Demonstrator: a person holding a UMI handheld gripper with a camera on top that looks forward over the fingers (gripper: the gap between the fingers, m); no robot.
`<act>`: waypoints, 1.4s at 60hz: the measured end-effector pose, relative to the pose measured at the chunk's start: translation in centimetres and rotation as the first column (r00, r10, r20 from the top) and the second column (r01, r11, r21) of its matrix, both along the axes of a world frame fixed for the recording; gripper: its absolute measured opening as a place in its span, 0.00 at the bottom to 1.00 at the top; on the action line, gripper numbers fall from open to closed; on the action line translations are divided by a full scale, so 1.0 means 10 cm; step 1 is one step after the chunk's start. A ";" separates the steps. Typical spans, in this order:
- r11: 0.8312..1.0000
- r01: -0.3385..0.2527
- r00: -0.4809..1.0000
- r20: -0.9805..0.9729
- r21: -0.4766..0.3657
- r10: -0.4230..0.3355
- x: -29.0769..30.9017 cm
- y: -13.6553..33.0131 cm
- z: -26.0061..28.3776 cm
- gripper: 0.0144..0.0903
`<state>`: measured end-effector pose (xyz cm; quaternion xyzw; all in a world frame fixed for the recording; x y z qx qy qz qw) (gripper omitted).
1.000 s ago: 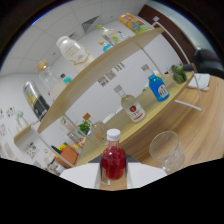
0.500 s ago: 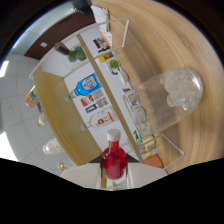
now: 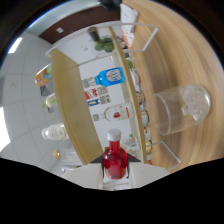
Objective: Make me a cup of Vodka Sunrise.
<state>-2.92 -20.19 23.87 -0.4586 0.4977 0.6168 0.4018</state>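
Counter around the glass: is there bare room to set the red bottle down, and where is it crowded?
Bare wood lies on the counter all round the clear glass, on the side away from the shelf. The wooden shelf is crowded with bottles, including a blue bottle. The gripper holds the red bottle.

No legible text on any label.

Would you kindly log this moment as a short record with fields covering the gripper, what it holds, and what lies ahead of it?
gripper: gripper shut on the red bottle
held item: red bottle, white cap, red liquid inside
view tilt: rolled strongly, so shelf and counter appear turned on their side
ahead, on counter: clear glass holding ice, on the wooden counter
beyond: wooden shelf with a blue bottle and a clear bottle with red label
pouring: none visible
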 end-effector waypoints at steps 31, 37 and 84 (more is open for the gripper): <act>0.997 -0.023 -0.110 0.991 -0.074 0.071 -1.26 0.08 -0.86 0.26; 0.985 -0.012 -0.148 0.975 -0.171 0.167 -1.39 0.10 -1.35 0.26; 0.916 -0.028 -0.252 0.889 -0.401 0.382 -1.65 -0.03 -2.24 0.28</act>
